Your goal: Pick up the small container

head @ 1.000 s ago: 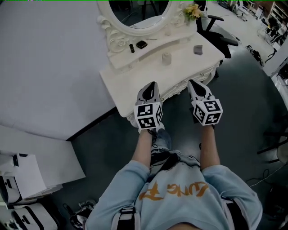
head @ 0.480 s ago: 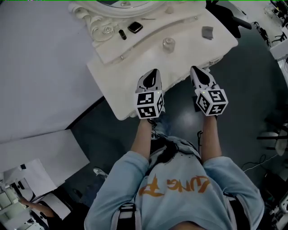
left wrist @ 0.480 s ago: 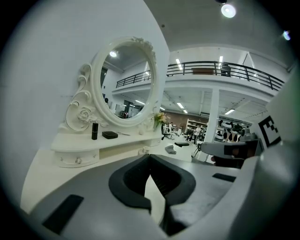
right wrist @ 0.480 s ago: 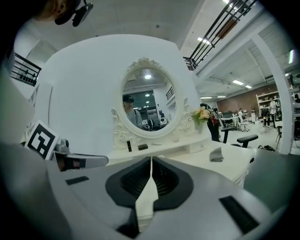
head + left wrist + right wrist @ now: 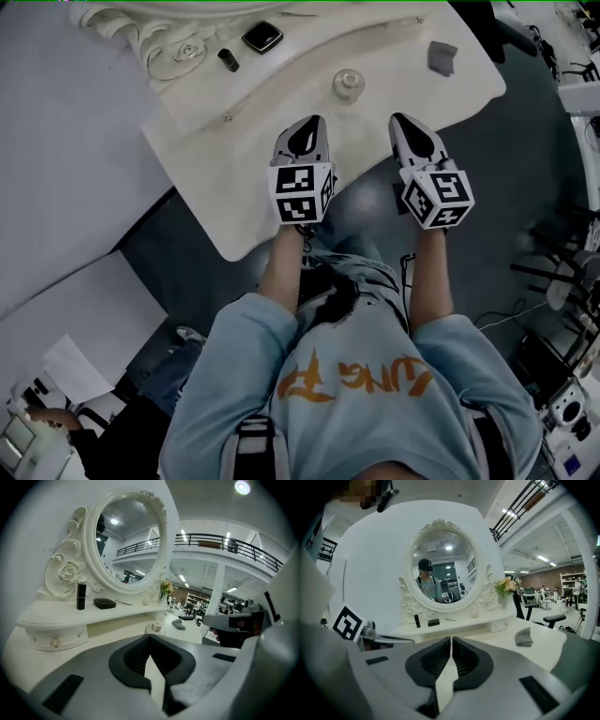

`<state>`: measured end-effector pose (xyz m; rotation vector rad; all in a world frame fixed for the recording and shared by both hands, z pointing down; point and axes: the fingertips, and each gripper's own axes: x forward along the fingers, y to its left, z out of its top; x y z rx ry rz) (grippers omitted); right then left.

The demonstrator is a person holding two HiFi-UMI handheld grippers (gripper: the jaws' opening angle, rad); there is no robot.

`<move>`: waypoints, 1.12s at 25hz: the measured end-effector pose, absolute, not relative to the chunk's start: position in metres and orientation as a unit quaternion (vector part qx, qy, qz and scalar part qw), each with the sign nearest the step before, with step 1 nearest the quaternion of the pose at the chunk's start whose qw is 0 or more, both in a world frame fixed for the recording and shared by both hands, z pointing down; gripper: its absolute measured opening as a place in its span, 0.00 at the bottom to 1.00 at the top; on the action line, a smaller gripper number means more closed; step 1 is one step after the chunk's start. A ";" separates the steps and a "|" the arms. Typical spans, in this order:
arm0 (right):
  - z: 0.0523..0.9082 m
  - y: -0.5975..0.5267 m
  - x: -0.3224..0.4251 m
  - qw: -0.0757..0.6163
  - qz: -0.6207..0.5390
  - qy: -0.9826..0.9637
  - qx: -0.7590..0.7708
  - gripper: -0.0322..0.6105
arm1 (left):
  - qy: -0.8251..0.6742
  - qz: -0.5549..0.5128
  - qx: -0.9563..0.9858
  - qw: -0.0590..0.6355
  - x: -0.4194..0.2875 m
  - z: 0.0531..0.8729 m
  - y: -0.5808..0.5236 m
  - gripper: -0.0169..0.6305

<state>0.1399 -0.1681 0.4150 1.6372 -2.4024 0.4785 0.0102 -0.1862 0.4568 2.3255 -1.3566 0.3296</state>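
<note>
Over the near edge of the white dressing table point(image 5: 234, 169), the left gripper point(image 5: 313, 122) and right gripper point(image 5: 399, 119) hover with jaws pressed together on nothing, so the grasp is not yet begun, and the small container point(image 5: 348, 84), seemingly a clear jar, stands untouched on the tabletop just ahead.

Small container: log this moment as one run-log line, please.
stage: pre-grasp | small container: on dressing table, untouched | left gripper: shut, empty | right gripper: shut, empty
</note>
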 end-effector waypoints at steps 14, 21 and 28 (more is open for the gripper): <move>0.467 -0.207 0.122 0.164 0.183 -0.836 0.491 0.13 | -0.508 0.120 0.812 0.263 0.016 0.492 -0.210 0.06; 0.500 -0.213 0.094 0.209 0.191 -0.850 0.444 0.37 | -0.525 0.122 0.794 0.282 -0.001 0.511 -0.216 0.06; 0.522 -0.237 0.088 0.249 0.163 -0.843 0.448 0.51 | -0.531 0.124 0.787 0.288 -0.013 0.517 -0.218 0.06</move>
